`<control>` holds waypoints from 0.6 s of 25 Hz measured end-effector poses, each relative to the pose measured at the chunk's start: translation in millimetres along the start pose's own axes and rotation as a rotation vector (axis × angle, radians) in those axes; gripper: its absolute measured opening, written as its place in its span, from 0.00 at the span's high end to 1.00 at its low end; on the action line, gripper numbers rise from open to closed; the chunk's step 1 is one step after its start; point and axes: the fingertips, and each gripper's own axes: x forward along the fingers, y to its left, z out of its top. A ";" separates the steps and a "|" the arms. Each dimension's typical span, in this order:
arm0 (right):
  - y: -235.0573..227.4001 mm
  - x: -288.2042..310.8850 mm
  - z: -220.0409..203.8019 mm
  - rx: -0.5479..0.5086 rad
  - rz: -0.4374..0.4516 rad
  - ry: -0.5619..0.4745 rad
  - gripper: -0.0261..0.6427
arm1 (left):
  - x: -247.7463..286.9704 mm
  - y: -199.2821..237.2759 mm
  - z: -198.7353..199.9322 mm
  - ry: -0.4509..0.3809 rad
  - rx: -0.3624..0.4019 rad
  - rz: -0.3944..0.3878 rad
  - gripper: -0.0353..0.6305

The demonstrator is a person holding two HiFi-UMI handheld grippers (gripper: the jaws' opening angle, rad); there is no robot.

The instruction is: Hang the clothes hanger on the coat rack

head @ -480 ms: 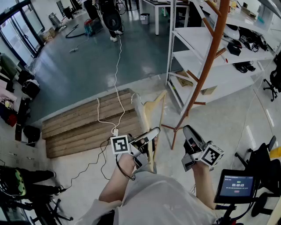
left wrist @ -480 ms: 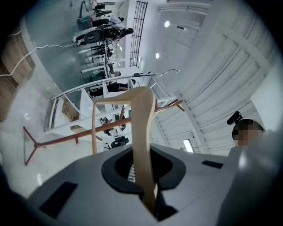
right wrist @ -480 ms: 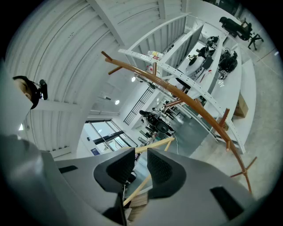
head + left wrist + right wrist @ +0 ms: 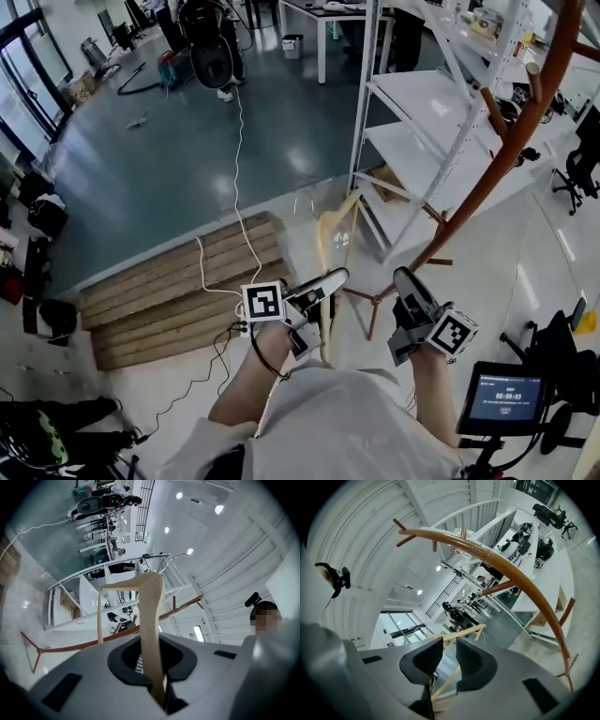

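Found left gripper (image 4: 330, 281) (image 4: 152, 667) clamped on 1 wooden limb of the hanger (image 4: 325, 239) (image 4: 151, 609), jaws nearly together with the limb pinched between the pads. Noted hanger standing roughly upright out of those jaws, most of its frame above and ahead of the tips, a short end below. Recorded right gripper (image 4: 403, 278) (image 4: 445, 656) near the hanger's right side, apart from it, jaws narrowly parted and gripping nothing; hanger merely glimpsed through the gap. Logged rack (image 4: 506, 159) (image 4: 511, 569) rising at upper right, beyond both grippers. Confirmed hanger well clear of the rack, hung on no peg.
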 end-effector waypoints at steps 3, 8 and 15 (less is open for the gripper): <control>-7.5 11.4 17.8 -0.003 0.002 -0.011 0.82 | 20.8 9.1 12.9 0.015 -0.012 0.004 0.90; -12.8 8.7 24.6 0.010 -0.033 -0.032 0.82 | 24.6 2.9 18.0 0.035 -0.004 -0.003 0.90; -13.6 5.7 32.2 -0.006 -0.016 -0.057 0.82 | 30.5 11.7 24.4 0.061 0.017 0.029 0.90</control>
